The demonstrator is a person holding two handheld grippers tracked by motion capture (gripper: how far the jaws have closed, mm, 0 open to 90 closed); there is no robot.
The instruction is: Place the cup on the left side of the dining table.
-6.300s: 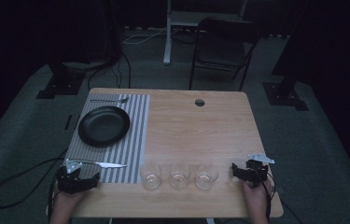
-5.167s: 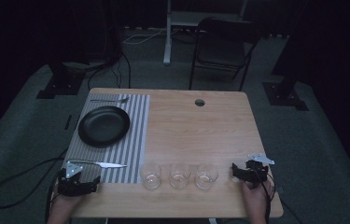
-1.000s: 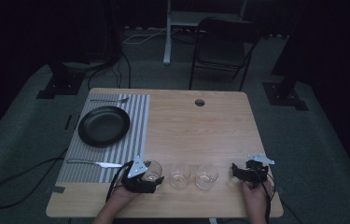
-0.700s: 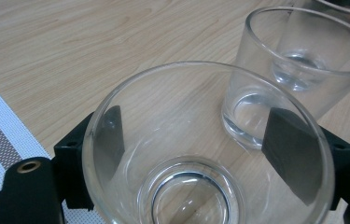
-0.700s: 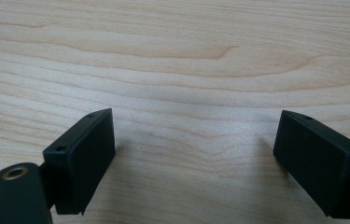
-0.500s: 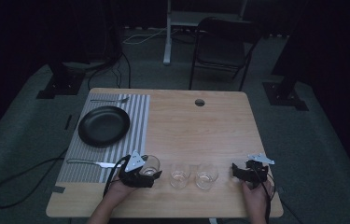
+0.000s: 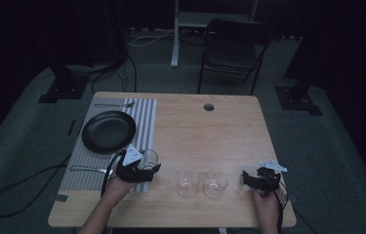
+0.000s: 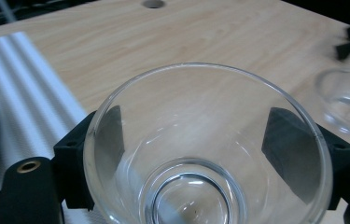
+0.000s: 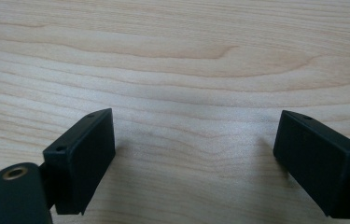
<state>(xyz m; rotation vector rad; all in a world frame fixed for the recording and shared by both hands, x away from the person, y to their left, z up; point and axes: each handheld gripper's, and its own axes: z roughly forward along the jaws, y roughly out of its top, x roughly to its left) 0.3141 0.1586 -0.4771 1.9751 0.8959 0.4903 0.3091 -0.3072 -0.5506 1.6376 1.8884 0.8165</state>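
Dark room, wooden worktop (image 7: 210, 131) | left gripper (image 7: 139, 170) fingers clamped on glass (image 8: 205, 149), lifted from the row, now at striped mat (image 7: 146, 117) edge near plate (image 7: 108, 130) | right gripper (image 7: 258, 179) fingers open, empty | two glasses (image 7: 188, 183) remain.

High view overlooks table (image 7: 219, 131); gripper views close.

The room is dim, with a wooden table (image 7: 210, 131) standing on grey carpet (image 7: 327, 146), a dark folding chair (image 7: 232, 46) behind it, a white desk leg (image 7: 174, 34) beyond, and black stands (image 7: 58, 83) at both sides.
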